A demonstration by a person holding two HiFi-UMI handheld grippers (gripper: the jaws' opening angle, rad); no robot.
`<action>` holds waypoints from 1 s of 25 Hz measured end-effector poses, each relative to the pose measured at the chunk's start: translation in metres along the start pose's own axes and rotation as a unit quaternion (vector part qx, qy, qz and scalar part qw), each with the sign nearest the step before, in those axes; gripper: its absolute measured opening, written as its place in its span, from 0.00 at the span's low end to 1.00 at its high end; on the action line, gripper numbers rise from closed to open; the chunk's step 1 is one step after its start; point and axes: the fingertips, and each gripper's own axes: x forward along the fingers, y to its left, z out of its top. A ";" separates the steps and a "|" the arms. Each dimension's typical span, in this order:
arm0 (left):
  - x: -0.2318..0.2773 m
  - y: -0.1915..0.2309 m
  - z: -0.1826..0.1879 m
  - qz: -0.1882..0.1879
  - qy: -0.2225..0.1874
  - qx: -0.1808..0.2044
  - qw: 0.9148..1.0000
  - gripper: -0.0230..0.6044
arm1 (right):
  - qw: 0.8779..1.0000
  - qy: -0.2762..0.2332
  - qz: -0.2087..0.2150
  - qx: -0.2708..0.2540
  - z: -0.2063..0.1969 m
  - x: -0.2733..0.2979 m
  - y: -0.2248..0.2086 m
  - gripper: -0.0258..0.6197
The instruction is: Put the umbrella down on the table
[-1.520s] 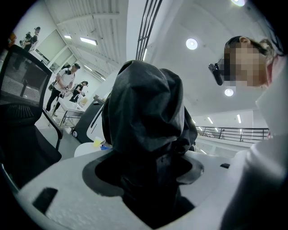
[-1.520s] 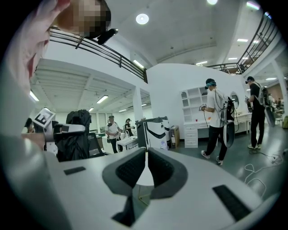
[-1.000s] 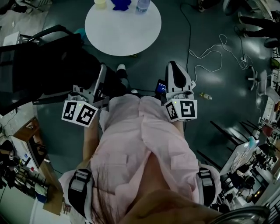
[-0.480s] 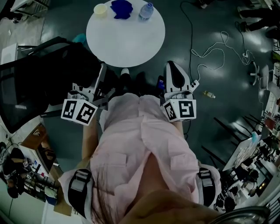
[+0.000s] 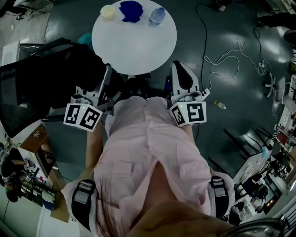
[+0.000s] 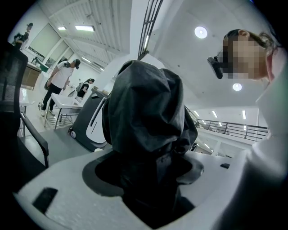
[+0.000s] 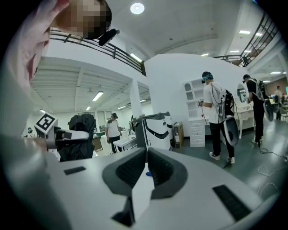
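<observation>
A black folded umbrella (image 6: 148, 130) fills my left gripper (image 6: 148, 168), whose wide-set jaws are shut on its bunched fabric. In the head view the left gripper (image 5: 111, 85) is low left of the round white table (image 5: 138, 46), close to its near edge, and the umbrella shows only as a dark mass there. My right gripper (image 5: 182, 76) hovers beside the table's near right edge. Its jaws (image 7: 146, 152) are shut with nothing between them. The right gripper view shows the umbrella (image 7: 82, 123) at the left.
On the table's far side stand a pale cup (image 5: 107, 11), a blue cloth (image 5: 131, 10) and a water bottle (image 5: 157, 16). A black office chair (image 5: 46, 78) stands close on the left. A white cable (image 5: 222, 51) and a small bottle (image 5: 218, 104) lie on the floor at the right.
Both grippers have moved forward toward the round table, which now sits lower and nearer in the head view. The left gripper still holds the umbrella.
</observation>
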 end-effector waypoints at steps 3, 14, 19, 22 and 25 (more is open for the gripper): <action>0.011 -0.003 0.004 0.015 -0.014 -0.001 1.000 0.54 | 1.000 -0.003 0.016 -0.005 0.009 0.013 -0.013 0.10; 0.036 -0.015 -0.012 0.070 0.004 0.041 0.997 0.54 | 0.998 0.004 0.061 -0.010 0.015 0.036 -0.061 0.10; 0.038 -0.016 -0.015 0.073 0.014 0.038 0.996 0.54 | 0.998 0.013 0.064 0.000 0.009 0.036 -0.068 0.10; 0.043 -0.013 -0.018 0.071 0.035 0.046 0.996 0.54 | 0.998 0.013 0.057 0.007 0.009 0.036 -0.072 0.10; 0.054 -0.002 -0.028 0.062 0.087 0.059 0.993 0.54 | 0.999 0.011 0.047 0.013 0.010 0.033 -0.076 0.10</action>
